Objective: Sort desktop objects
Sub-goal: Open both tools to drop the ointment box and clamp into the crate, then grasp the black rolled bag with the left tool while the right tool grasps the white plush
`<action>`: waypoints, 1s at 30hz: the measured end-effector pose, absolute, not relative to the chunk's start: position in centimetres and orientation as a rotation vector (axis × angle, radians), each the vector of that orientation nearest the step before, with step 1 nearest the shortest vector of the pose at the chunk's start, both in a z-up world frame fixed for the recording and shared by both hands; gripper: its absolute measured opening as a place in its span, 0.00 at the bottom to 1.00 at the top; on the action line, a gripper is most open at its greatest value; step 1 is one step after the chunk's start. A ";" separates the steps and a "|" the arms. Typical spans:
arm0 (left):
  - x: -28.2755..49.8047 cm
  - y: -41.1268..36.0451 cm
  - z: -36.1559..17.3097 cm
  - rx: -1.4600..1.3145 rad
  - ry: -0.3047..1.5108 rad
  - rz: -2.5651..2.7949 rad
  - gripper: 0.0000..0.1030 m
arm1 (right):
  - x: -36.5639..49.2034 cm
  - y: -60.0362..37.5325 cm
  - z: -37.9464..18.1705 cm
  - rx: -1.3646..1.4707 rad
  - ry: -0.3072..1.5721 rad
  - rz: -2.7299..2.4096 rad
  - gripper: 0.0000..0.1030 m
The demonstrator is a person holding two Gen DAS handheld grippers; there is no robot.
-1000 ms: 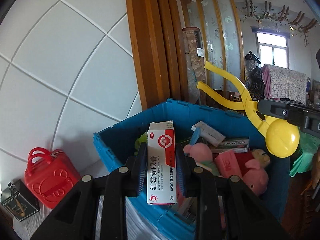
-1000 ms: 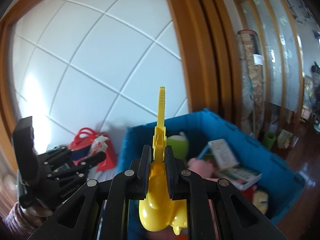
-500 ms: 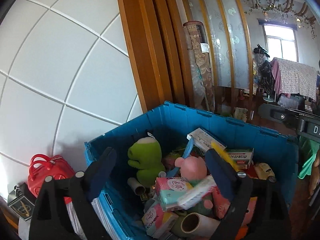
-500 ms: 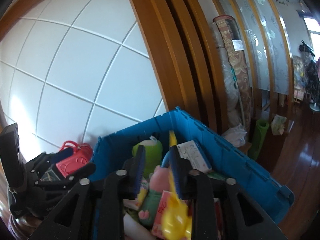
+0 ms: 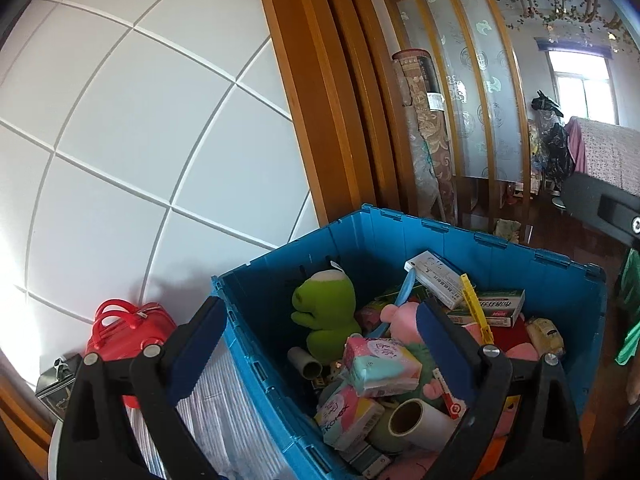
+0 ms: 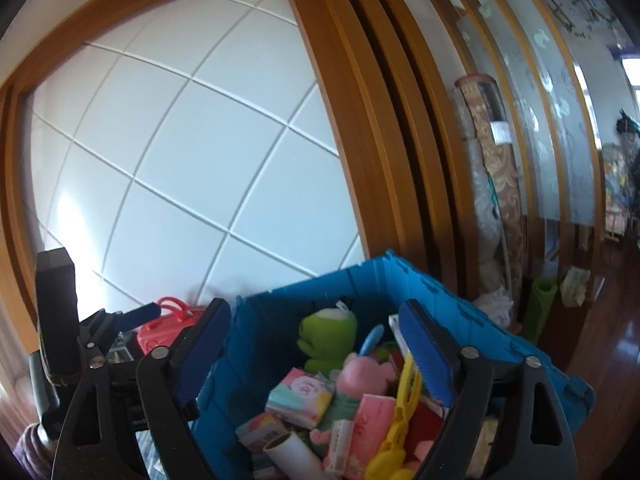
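Jaws now released, right pair still widening; medicine box apparently and yellow tongs (image 6: pixel 400 420) down in blue crate (image 5: pixel 440 236).

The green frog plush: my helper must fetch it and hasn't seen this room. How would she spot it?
Find the blue crate by the white panelled wall. The green frog plush sits upright near its back left corner. It is the only green toy, beside a pink plush.
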State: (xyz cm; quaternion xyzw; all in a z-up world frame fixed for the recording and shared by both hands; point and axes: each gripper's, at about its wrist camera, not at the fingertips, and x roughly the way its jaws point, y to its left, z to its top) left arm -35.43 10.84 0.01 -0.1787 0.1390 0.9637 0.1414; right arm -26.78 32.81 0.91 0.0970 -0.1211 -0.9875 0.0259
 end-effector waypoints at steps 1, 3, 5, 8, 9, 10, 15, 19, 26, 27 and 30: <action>-35.2 10.2 0.0 -0.513 0.400 2.795 0.94 | -26.5 32.3 1.1 0.267 -0.360 -3.056 0.90; -34.8 8.8 0.1 -0.508 0.395 2.819 0.94 | -25.9 31.0 1.6 0.199 -0.335 -3.056 0.97; -34.3 7.1 0.2 -0.508 0.389 2.836 0.94 | -25.4 29.8 1.8 0.117 -0.336 -3.051 0.99; -33.7 3.8 0.1 -0.512 0.388 2.878 0.94 | -25.3 27.8 1.9 0.089 -0.337 -3.008 0.99; -33.4 2.5 0.0 -0.516 0.385 2.891 0.94 | -25.6 26.7 1.9 0.115 -0.329 -3.007 0.99; -33.0 1.1 -0.1 -0.519 0.387 2.906 0.94 | -25.9 25.8 1.8 0.130 -0.326 -3.002 0.99; -31.1 -7.4 -1.1 -0.542 0.442 3.015 0.94 | -26.4 20.1 0.7 0.189 -0.353 -2.951 0.99; -29.8 -14.5 -2.5 -0.575 0.498 3.096 0.94 | -27.0 14.9 -0.6 0.254 -0.396 -2.871 1.00; -29.6 -24.0 -6.5 -0.707 0.480 3.156 0.94 | -28.9 5.0 -4.8 0.430 -0.299 -2.783 0.99; -29.8 -24.9 -7.2 -0.732 0.473 3.157 0.94 | -29.3 3.8 -5.7 0.471 -0.296 -2.767 0.99; -30.7 -26.9 -9.7 -0.829 0.422 3.145 0.94 | -30.6 0.9 -8.9 0.592 -0.285 -2.739 0.99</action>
